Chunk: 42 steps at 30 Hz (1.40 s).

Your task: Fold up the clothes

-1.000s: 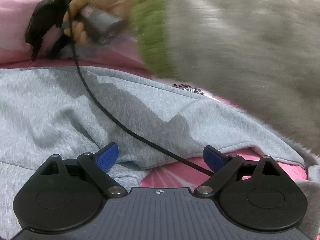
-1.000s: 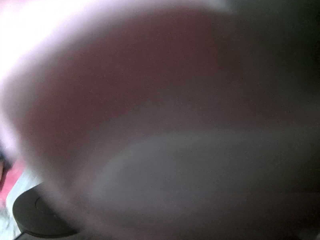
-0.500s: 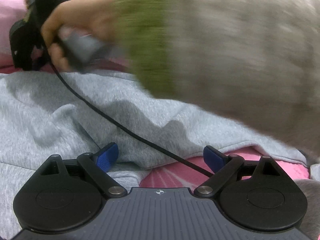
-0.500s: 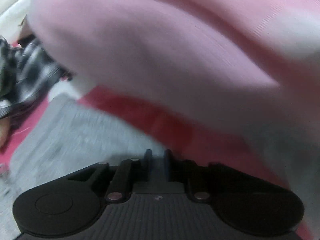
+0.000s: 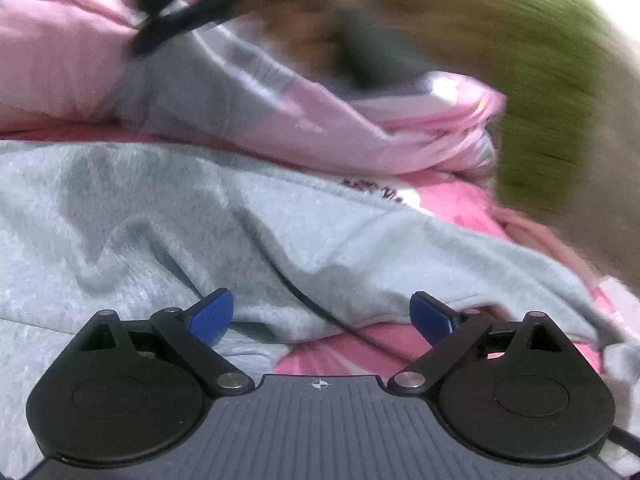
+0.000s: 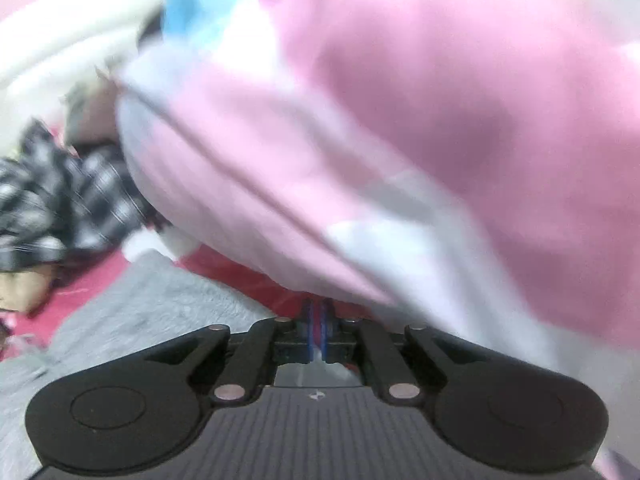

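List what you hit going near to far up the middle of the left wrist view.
Left gripper, open → black cable → grey sweatshirt → pink-and-grey garment → right gripper, blurred, gripping that garment's top edge.

Pink, grey and plaid fabrics

Grey sweatshirt (image 5: pixel 168 216) on pink sheet (image 5: pixel 360 344); pink-and-white garment (image 6: pixel 360 140); black-and-white checked cloth (image 6: pixel 72 204); green cuff (image 5: pixel 560 92); blue pads (image 5: pixel 210 316).
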### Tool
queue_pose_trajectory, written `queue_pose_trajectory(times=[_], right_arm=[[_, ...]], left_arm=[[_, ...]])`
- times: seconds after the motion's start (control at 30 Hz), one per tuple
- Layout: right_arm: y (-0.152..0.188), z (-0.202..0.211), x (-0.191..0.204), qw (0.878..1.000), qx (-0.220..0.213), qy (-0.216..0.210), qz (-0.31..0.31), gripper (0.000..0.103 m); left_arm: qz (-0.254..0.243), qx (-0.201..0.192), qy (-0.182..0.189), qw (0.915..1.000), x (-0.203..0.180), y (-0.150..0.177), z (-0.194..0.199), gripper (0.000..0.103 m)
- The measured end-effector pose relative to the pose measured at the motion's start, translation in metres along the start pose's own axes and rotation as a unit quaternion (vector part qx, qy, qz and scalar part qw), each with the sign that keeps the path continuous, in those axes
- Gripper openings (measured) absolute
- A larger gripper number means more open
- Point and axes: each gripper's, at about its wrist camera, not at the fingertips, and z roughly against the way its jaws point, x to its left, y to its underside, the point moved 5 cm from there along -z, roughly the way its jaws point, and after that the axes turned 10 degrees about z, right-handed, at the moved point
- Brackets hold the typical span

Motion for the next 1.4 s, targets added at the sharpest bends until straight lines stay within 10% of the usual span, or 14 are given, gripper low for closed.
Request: queue_pose_trajectory(times=[0.2, 0.6, 1.03, 1.4], right_arm=[[0.004, 0.139, 0.013, 0.99, -0.083, 0.11, 0.001, 0.012], [0.171, 0.345, 0.055, 0.94, -0.133, 0.3, -0.091, 0.033], [0.256, 0.376, 0.056, 0.913, -0.058, 0.371, -0.158, 0.052], [0.347, 0.395, 0.041, 0.899, -0.104, 0.354, -0.234, 0.103]], left_arm=[[-0.02, -0.012, 0.055, 0.9982, -0.02, -0.002, 0.027, 0.098], [0.023, -0.012, 0.036, 0.999, -0.011, -0.015, 0.023, 0.099], [-0.074, 0.011, -0.039, 0.9964, -0.079, -0.003, 0.049, 0.102], [-0.107, 0.05, -0.073, 0.9903, -0.119, 0.015, 0.028, 0.103]])
